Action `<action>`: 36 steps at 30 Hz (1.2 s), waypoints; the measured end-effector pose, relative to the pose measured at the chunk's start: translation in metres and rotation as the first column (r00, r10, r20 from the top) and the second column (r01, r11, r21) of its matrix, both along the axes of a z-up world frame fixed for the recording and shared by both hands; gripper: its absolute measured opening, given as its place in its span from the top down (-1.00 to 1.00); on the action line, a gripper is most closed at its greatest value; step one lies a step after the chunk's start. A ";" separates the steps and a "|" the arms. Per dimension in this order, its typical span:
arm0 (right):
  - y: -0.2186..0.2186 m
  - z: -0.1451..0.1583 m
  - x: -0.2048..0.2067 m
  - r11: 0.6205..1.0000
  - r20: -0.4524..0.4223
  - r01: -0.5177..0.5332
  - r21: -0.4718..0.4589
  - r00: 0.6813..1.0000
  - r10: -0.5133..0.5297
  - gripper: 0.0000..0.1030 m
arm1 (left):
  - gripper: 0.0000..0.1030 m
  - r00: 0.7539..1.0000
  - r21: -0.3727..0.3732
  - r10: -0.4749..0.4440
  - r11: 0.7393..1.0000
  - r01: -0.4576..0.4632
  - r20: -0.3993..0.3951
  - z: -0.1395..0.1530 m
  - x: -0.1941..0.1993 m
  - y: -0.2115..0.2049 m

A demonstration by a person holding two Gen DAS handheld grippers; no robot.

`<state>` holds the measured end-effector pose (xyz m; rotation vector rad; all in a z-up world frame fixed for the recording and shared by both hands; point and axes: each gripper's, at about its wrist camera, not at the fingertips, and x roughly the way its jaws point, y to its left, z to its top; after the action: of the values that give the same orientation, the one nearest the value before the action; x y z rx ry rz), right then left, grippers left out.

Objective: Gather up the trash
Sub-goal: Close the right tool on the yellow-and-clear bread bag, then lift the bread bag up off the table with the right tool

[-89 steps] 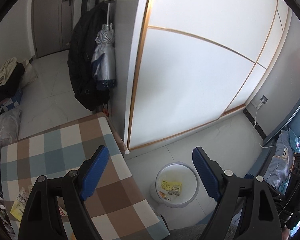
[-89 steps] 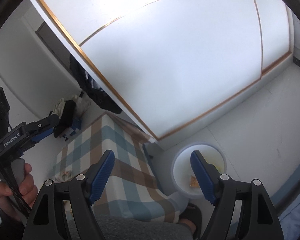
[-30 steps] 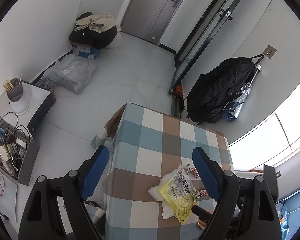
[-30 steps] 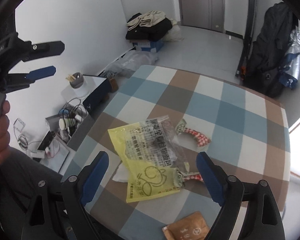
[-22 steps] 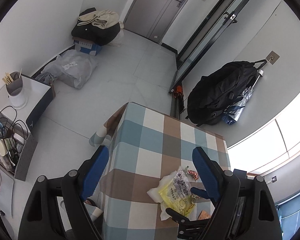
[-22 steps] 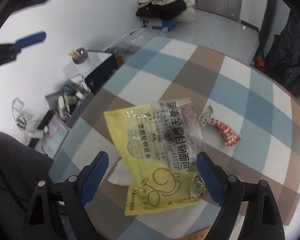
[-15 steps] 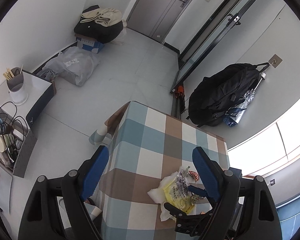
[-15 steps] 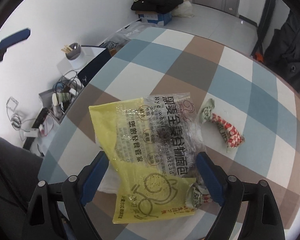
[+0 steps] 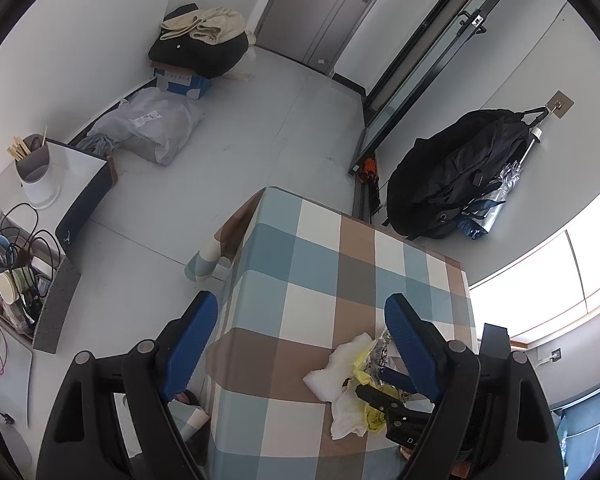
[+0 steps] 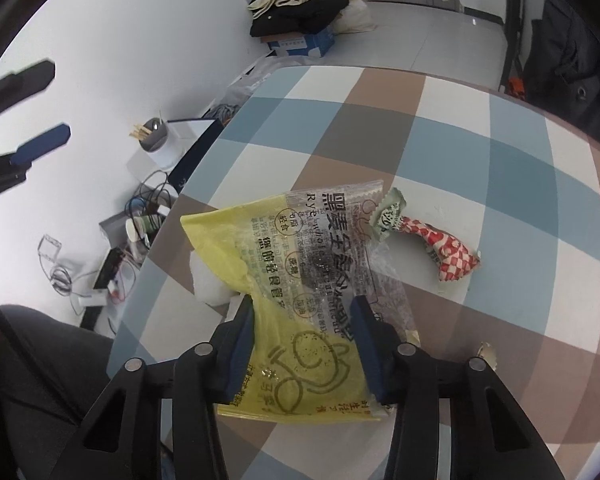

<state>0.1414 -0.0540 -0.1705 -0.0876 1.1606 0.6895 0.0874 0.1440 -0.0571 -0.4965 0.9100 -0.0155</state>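
Observation:
A yellow and clear bread wrapper (image 10: 300,264) lies on the checked tablecloth (image 10: 440,148). My right gripper (image 10: 304,312) has its jaws closed in on the wrapper's middle, and the plastic bunches between the pads. A white tissue (image 10: 212,284) lies under its left side. A red-checked candy wrapper (image 10: 444,246) lies just right of it. In the left wrist view the same pile of wrapper (image 9: 370,364) and tissue (image 9: 332,372) shows, with the right gripper's fingers on it. My left gripper (image 9: 300,344) is open and empty, high above the table's near-left edge.
A small scrap (image 10: 486,354) lies on the cloth at the right. A black backpack (image 9: 456,176) hangs on the wall beyond the table. A low cabinet with a white cup (image 9: 36,172), cables and bags are on the floor to the left.
My right gripper came down onto the bread wrapper and its jaws narrowed from wide open to pinching it. The left gripper stayed high and open.

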 end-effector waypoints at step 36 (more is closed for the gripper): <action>-0.091 0.084 -0.034 0.928 0.126 0.154 0.340 0.970 -0.207 0.43 | -0.61 0.971 0.167 -0.227 0.957 0.237 -0.074 -0.034 -0.020 -0.073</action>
<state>0.1076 -0.1455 -0.0867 0.2409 0.8743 0.6894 0.0678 0.0711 -0.0911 -0.2257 1.0096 -0.1353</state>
